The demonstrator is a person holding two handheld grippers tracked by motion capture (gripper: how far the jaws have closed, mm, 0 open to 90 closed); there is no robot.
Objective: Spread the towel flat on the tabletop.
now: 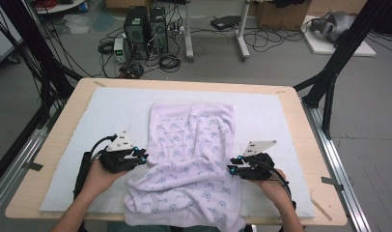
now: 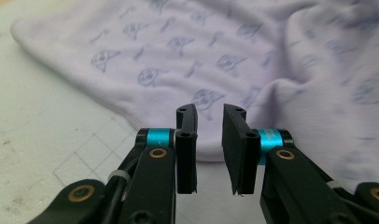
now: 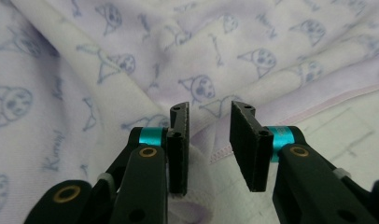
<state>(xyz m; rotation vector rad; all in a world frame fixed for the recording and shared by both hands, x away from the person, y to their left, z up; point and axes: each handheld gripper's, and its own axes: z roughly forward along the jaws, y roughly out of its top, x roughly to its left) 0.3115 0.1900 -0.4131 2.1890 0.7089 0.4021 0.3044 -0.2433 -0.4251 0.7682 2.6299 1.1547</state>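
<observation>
A pale lilac towel (image 1: 194, 145) printed with small blue figures lies crumpled down the middle of the white mat (image 1: 107, 113), its near end hanging over the table's front edge. My left gripper (image 1: 145, 158) sits at the towel's left edge, held in a hand. In the left gripper view the left gripper (image 2: 209, 109) has its jaws a small way apart, with nothing pinched and the towel (image 2: 271, 56) just ahead. My right gripper (image 1: 230, 169) is at the towel's right edge. The right gripper (image 3: 208, 106) is also parted, with the towel's stitched hem (image 3: 215, 154) lying below and between the jaws, unpinched.
The mat covers a wooden table (image 1: 302, 130). Black frame posts (image 1: 329, 77) stand at both far corners. Beyond the table, computer towers (image 1: 146, 29) and cables sit on the floor. Bare mat lies left and right of the towel.
</observation>
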